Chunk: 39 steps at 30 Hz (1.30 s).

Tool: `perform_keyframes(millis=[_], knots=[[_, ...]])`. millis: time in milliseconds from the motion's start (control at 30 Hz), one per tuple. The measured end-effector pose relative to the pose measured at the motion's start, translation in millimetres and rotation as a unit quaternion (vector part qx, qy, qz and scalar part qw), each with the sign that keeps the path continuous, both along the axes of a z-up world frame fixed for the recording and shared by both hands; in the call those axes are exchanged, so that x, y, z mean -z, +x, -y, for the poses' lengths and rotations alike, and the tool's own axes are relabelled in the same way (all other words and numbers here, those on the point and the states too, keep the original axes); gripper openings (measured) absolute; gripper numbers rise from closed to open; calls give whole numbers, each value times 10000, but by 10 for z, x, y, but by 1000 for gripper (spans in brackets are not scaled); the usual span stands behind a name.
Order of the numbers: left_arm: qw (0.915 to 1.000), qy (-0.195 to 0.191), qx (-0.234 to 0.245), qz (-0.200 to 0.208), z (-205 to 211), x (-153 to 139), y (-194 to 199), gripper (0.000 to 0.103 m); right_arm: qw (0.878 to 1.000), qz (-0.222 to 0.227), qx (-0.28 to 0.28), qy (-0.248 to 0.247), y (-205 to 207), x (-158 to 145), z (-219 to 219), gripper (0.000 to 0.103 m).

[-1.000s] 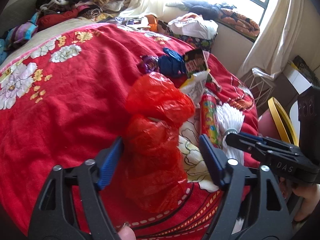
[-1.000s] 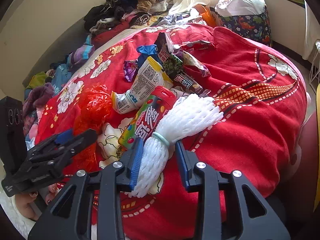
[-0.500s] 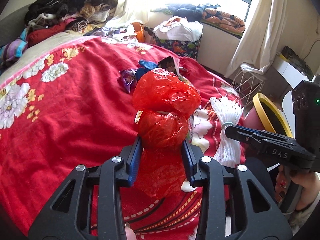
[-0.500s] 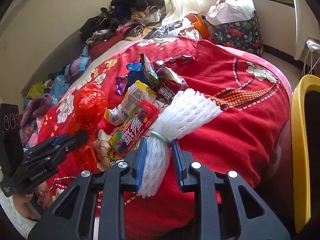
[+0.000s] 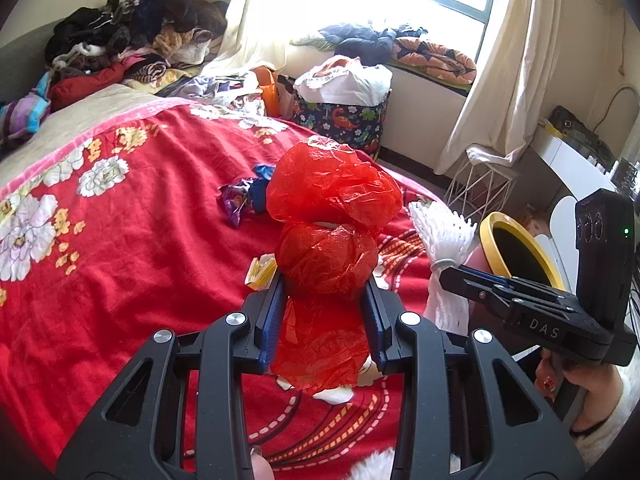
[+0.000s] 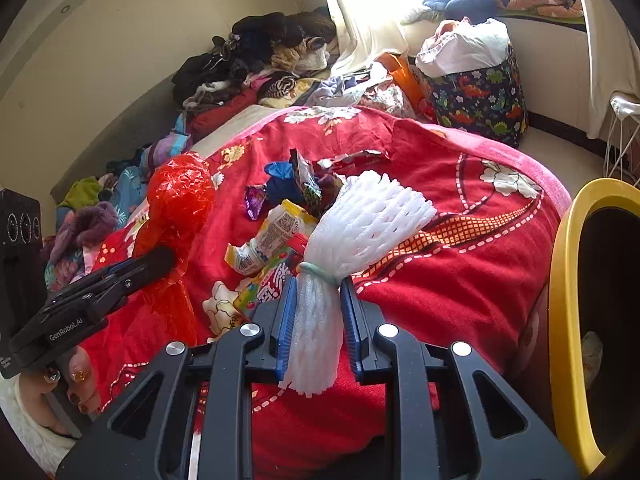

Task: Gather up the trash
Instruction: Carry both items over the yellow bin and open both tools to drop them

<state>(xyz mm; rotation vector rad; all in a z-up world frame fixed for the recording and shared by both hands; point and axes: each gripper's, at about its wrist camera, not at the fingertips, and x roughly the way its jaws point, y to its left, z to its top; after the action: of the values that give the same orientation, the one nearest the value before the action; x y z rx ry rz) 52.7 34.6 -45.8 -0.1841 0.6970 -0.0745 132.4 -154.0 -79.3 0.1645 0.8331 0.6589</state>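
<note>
Red bag [image 5: 332, 240] hides wrappers behind — left hand-held gripper [image 5: 326, 320] clamps it.

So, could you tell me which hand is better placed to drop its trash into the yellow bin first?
Right, probably: the right gripper, shut on the white foam net, is beside the yellow bin.

We are clamping our left gripper [image 5: 325, 312] and right gripper [image 6: 318, 320] shut, both having just been closing, side by side.

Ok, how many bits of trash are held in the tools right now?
2. The red plastic bag is clamped in the left tool; the white foam net is clamped in the right tool.
</note>
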Motion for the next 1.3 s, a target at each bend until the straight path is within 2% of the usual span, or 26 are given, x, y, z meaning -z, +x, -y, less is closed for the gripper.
perform_keyframes(millis=[733,1300], knots=[[9987,13,310,397,381,-378,164,28,9979,478,400,185,-78,-377,418,22],[9970,13,572,526,669,-492,256,28,9930,688,916,286,-46,-499,910,22]])
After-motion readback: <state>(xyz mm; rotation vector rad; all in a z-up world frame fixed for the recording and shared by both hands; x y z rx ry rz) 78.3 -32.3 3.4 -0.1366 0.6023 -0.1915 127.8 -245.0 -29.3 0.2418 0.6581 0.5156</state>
